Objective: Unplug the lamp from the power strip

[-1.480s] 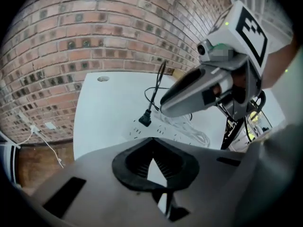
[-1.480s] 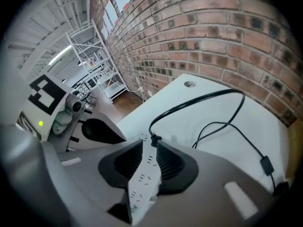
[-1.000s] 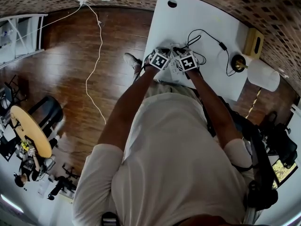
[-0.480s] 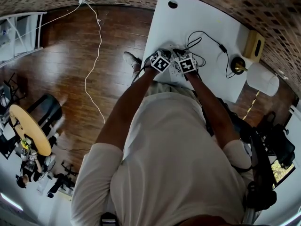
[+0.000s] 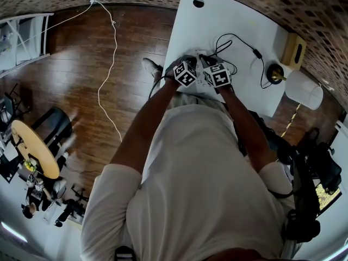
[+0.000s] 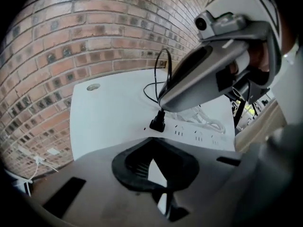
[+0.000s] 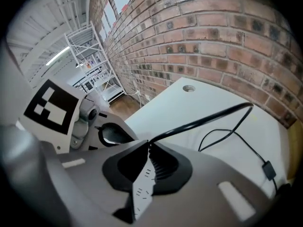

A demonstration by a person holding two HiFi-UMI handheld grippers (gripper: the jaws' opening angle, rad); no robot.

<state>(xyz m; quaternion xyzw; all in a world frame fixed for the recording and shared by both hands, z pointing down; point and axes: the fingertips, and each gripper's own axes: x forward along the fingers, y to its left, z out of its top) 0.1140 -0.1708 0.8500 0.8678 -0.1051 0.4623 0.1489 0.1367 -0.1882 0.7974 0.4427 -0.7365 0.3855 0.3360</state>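
A white power strip (image 5: 202, 76) lies near the front edge of the white table (image 5: 239, 15). A black plug (image 6: 157, 122) is seated in the power strip (image 6: 201, 135), and its black cord (image 5: 239, 39) runs to the brass lamp base (image 5: 275, 73). My right gripper (image 6: 162, 106) comes down onto the top of the plug. Its jaws have just been closing, and the cord (image 7: 203, 119) comes out from between the tips of the right gripper (image 7: 147, 148). My left gripper (image 6: 154, 161) is shut just in front of the plug, over the strip.
A tan box (image 5: 293, 49) and a white cylinder (image 5: 304, 88) stand at the table's right end beside the brick wall. A cable hole (image 5: 198, 4) is in the far corner. A white cable (image 5: 109, 64) trails over the wooden floor to the left.
Both hands have stayed at the power strip. The left gripper's marker cube has rolled slightly.
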